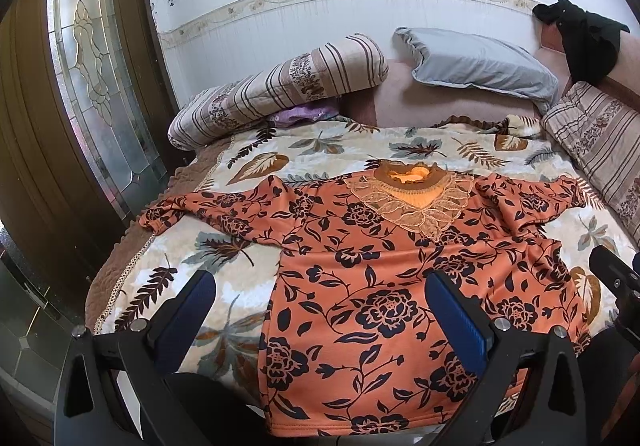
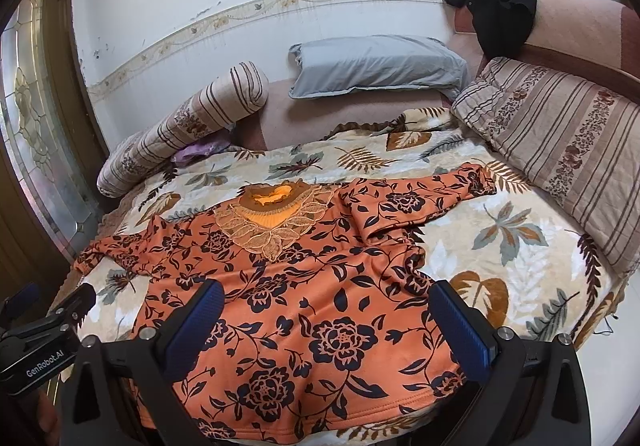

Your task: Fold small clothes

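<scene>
An orange top with dark flowers and a lace collar (image 1: 400,278) (image 2: 304,286) lies flat, front up, on the leaf-print blanket (image 1: 280,154) (image 2: 520,258). Its sleeves spread left and right, and its hem is nearest me. My left gripper (image 1: 320,310) is open and empty above the hem's left part. My right gripper (image 2: 324,322) is open and empty above the hem's right part. The right gripper's body shows at the right edge of the left wrist view (image 1: 616,278). The left gripper's body shows at the left edge of the right wrist view (image 2: 44,342).
A striped bolster (image 1: 280,86) (image 2: 184,126), a grey pillow (image 1: 480,62) (image 2: 376,66) and a striped cushion (image 1: 600,150) (image 2: 560,142) line the bed's far and right sides. A black garment (image 1: 584,38) (image 2: 500,10) hangs on the headboard. A glass door (image 1: 92,78) stands at left.
</scene>
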### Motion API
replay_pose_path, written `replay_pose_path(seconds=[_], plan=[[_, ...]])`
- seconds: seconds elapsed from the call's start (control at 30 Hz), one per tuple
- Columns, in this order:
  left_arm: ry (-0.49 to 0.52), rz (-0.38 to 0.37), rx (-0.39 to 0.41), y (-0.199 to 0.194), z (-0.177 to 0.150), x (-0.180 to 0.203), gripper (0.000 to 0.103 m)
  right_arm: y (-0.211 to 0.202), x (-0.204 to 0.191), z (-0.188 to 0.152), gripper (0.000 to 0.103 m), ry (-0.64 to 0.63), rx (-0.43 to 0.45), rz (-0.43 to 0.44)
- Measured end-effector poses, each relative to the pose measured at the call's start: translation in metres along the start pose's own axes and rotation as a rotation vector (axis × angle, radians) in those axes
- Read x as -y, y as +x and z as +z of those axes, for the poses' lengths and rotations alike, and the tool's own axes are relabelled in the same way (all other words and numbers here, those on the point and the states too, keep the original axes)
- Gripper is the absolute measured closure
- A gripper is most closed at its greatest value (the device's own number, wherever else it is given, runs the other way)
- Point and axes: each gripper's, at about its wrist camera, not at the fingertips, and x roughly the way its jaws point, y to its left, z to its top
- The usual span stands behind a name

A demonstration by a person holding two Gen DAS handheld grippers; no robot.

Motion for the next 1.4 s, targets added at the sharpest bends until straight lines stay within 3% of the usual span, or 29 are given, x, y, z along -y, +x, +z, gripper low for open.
replay_pose_path(seconds=[0.67,1.4], plan=[[0.010,0.011,-0.024,0.015,0.001,0.000,0.000,0.015,-0.004,-0.001,0.000,0.000,-0.025,0.005],[-0.011,0.111,-0.056,0.059,0.010,-0.028,0.000,0.056,-0.009,0.018,0.000,-0.005,-0.042,-0.003]])
